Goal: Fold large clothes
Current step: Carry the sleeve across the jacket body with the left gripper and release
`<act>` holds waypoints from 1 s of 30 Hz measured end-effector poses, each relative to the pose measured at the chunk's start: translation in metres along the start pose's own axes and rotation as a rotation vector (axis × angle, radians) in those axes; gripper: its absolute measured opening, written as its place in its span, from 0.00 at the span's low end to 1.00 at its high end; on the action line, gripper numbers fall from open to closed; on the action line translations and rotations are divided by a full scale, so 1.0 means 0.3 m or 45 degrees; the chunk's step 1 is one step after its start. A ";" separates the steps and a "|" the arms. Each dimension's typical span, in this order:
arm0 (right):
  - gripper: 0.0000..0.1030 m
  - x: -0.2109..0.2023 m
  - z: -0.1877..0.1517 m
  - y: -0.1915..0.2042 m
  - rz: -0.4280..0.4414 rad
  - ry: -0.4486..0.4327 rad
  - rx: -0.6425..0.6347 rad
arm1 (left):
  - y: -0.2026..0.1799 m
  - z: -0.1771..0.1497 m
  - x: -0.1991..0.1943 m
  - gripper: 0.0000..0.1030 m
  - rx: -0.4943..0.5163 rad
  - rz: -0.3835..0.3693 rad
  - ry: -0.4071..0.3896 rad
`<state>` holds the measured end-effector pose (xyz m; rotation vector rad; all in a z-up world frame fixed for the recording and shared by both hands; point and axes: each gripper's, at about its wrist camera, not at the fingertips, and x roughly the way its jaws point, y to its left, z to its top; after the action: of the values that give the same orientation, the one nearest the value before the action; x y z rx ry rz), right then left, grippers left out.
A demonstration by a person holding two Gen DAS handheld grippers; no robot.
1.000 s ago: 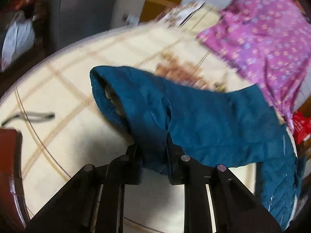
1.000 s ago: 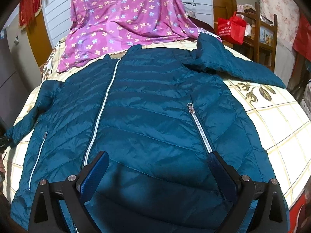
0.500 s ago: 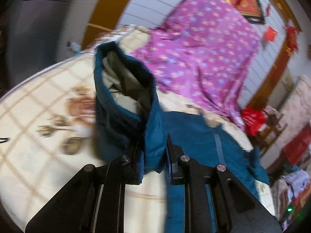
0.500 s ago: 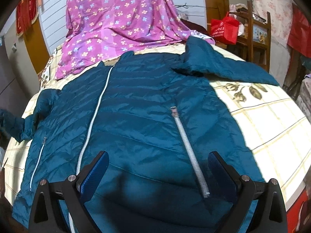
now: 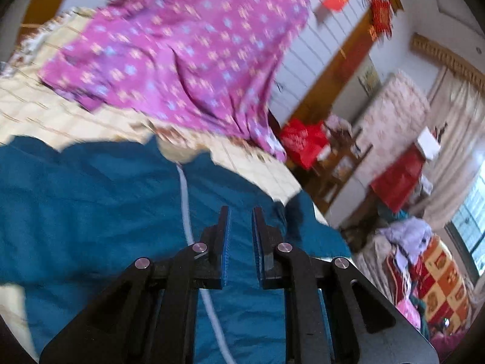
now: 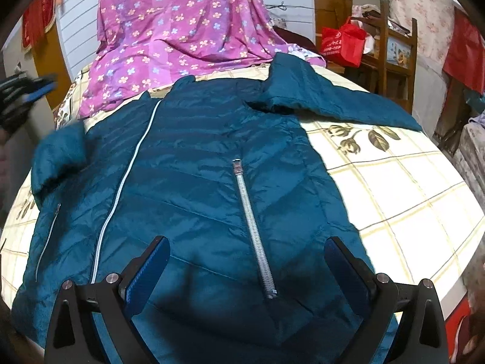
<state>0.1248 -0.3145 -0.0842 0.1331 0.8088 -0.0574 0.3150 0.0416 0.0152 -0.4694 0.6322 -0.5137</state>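
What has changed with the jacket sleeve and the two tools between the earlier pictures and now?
The left tool has let go of the teal sleeve it gripped and carried inward; the sleeve now lies folded onto the jacket and the tool is slightly open and empty. The right tool stayed open over the hem; the purple sheet stayed put.

White panelled wall (image 6: pixel 75 39), wooden chair (image 6: pixel 397 48), curtained window (image 5: pixel 473 227), daylight from the right
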 end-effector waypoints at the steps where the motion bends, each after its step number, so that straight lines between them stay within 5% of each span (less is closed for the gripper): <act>1: 0.98 -0.004 -0.001 -0.013 -0.003 -0.003 0.006 | -0.018 -0.016 0.052 0.12 0.003 -0.004 0.027; 5: 0.98 -0.004 -0.001 -0.068 -0.012 -0.003 0.037 | -0.029 -0.122 0.198 0.12 -0.020 0.004 0.141; 12: 0.98 0.010 0.009 -0.073 0.034 0.003 0.119 | 0.078 -0.240 0.081 0.13 -0.021 0.143 0.163; 14: 0.98 0.009 0.010 -0.020 0.042 -0.006 0.076 | 0.145 -0.248 -0.002 0.19 -0.039 0.215 0.144; 15: 0.98 0.007 0.009 0.001 0.045 -0.011 0.058 | 0.176 -0.252 -0.035 0.31 -0.053 0.245 0.131; 16: 0.98 0.004 0.008 0.025 0.046 -0.019 0.039 | 0.220 -0.254 -0.087 0.46 -0.077 0.290 0.106; 18: 0.98 -0.004 0.003 0.075 0.049 -0.044 0.000 | 0.309 -0.269 -0.188 0.55 -0.132 0.381 0.044; 23: 0.98 -0.023 -0.005 0.200 0.131 -0.128 -0.056 | 0.486 -0.377 -0.364 0.56 -0.226 0.685 -0.001; 27: 0.98 0.013 0.031 0.328 0.388 -0.140 -0.072 | 0.569 -0.493 -0.398 0.57 -0.301 0.959 0.058; 28: 0.98 0.029 0.049 0.363 0.442 -0.124 -0.080 | 0.565 -0.506 -0.418 0.65 -0.301 0.964 0.015; 30: 0.98 0.084 0.109 0.465 0.573 -0.095 -0.104 | 0.557 -0.528 -0.422 0.81 -0.310 1.188 0.022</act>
<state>0.1801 -0.1809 -0.0667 0.2317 0.6902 0.3928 0.1745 0.2044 -0.1357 -0.3469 0.8523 0.4484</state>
